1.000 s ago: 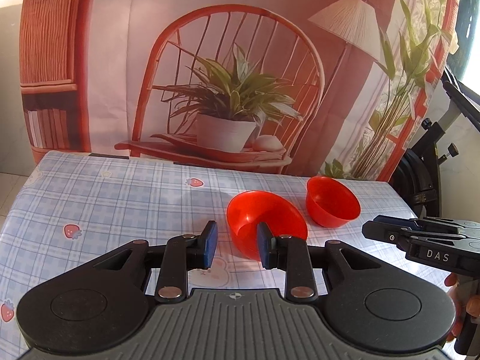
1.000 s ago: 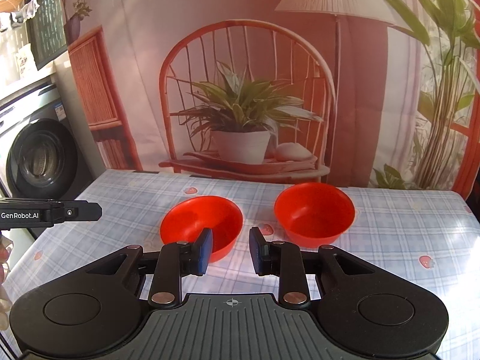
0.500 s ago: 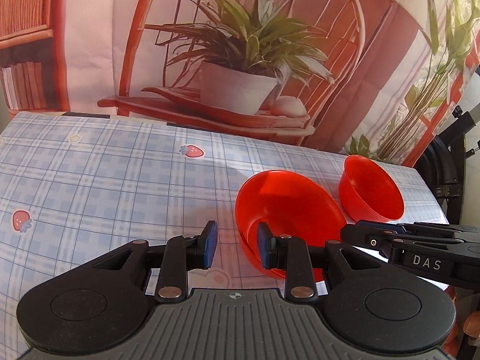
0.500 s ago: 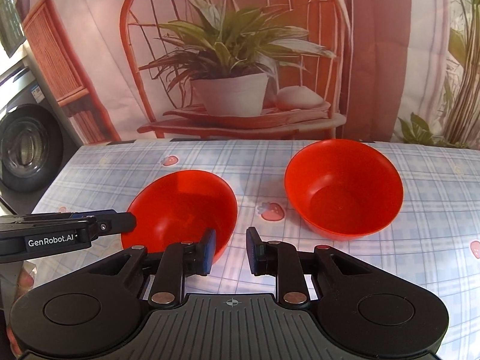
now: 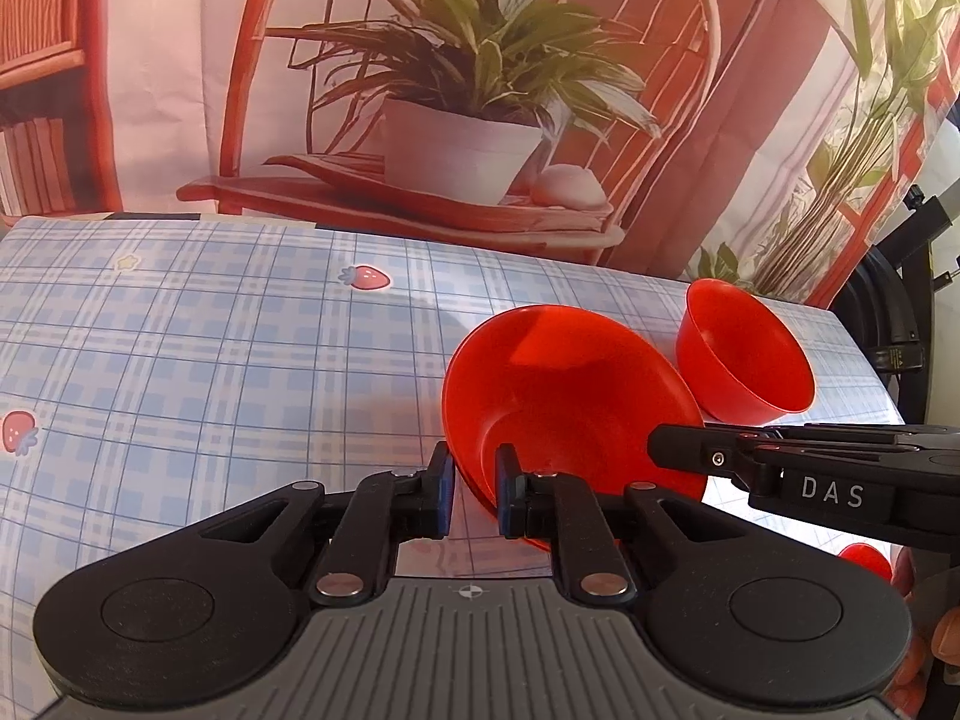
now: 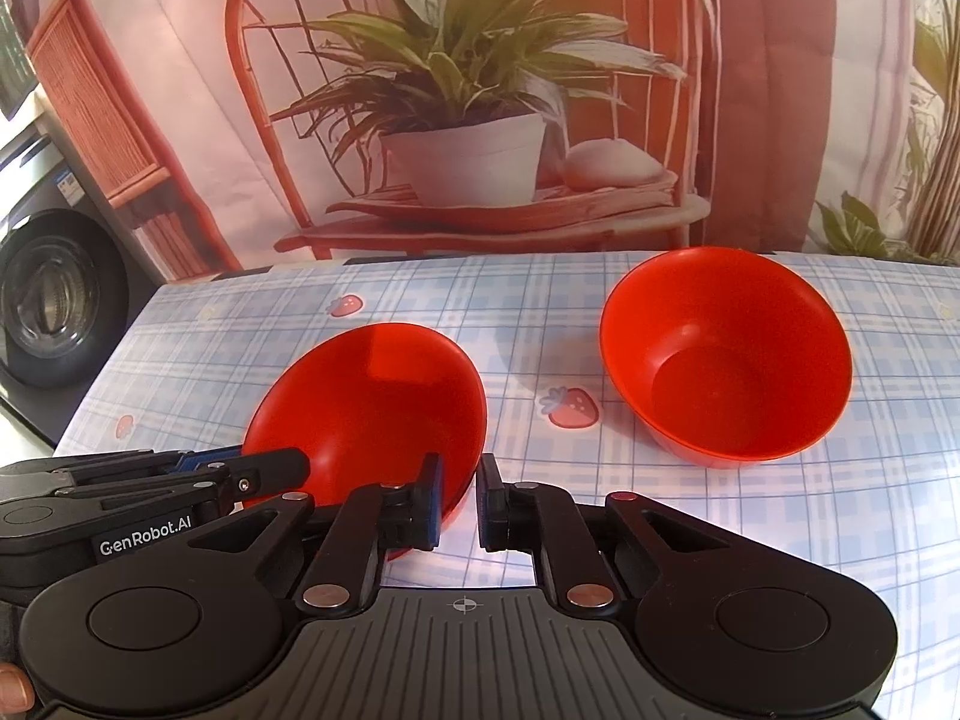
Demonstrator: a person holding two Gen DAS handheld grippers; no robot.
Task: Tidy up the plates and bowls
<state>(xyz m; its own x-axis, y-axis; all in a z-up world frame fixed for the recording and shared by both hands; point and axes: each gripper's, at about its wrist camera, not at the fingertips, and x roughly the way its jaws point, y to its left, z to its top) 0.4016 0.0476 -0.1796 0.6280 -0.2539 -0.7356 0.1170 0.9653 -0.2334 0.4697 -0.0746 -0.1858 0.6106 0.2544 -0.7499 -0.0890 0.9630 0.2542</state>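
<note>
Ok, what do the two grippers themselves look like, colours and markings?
Both are matte black with a ribbed grey deck, silver pivot pins and blue-padded jaws. The left gripper shows "GenRobot.AI" in white on its side in the right wrist view; the right gripper shows "DAS" in the left wrist view. No cables or sleeves are visible.

Blue plaid cloth (image 6: 600, 300) with strawberry prints covers surface. Printed backdrop (image 6: 480, 90) behind: red chair, potted plant, lamp. Washing machine (image 6: 48, 300) at far left in right wrist view. Dark stand (image 5: 900, 312) at right edge in left wrist view.
</note>
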